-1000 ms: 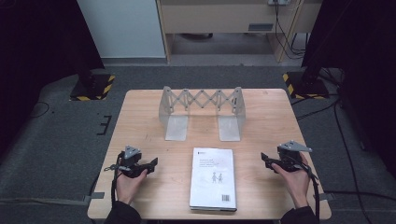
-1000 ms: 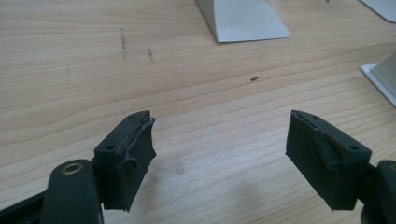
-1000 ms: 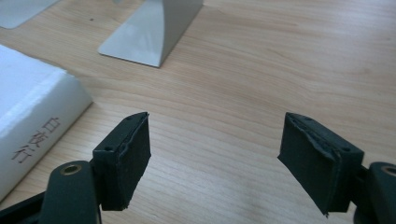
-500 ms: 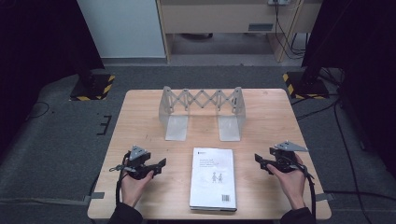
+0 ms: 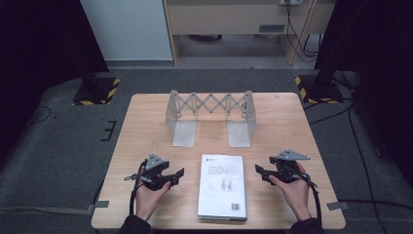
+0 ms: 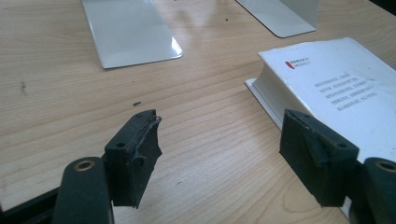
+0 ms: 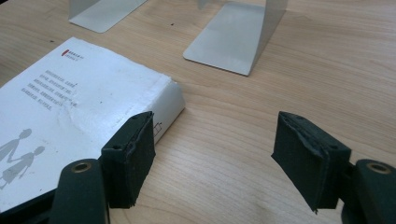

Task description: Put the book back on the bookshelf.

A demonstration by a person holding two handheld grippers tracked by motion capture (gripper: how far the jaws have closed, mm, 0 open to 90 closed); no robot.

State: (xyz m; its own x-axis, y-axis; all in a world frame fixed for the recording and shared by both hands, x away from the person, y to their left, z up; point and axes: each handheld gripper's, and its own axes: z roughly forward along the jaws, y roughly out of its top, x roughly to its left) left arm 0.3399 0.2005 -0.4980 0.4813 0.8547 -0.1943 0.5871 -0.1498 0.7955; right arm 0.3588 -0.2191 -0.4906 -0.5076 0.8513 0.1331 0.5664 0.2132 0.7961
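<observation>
- A white book (image 5: pixel 222 186) lies flat on the wooden table (image 5: pixel 292 122), near the front edge and about midway between the two hands, its cover up with small printed text and a barcode at the near end
- The left gripper (image 5: pixel 171 176) sits low over the table just left of the book, held in the person's left hand (image 5: pixel 148 197); its jaws stand wide apart with nothing between them
- In the left gripper view the left gripper (image 6: pixel 219 149) faces bare wood, the book's far corner (image 6: pixel 327 79) lying just beside its right-hand jaw
- The right gripper (image 5: pixel 259 171) sits just right of the book, held in the right hand (image 5: pixel 292 190); its jaws are also spread wide and hold nothing
- In the right gripper view the right gripper (image 7: pixel 212 149) has its left-hand jaw in front of the book's edge (image 7: pixel 70 98); whether it touches cannot be told
- A grey metal expanding rack (image 5: pixel 210 114) stands well behind the book, toward the table's far side, its two flat foot plates resting on the wood
</observation>
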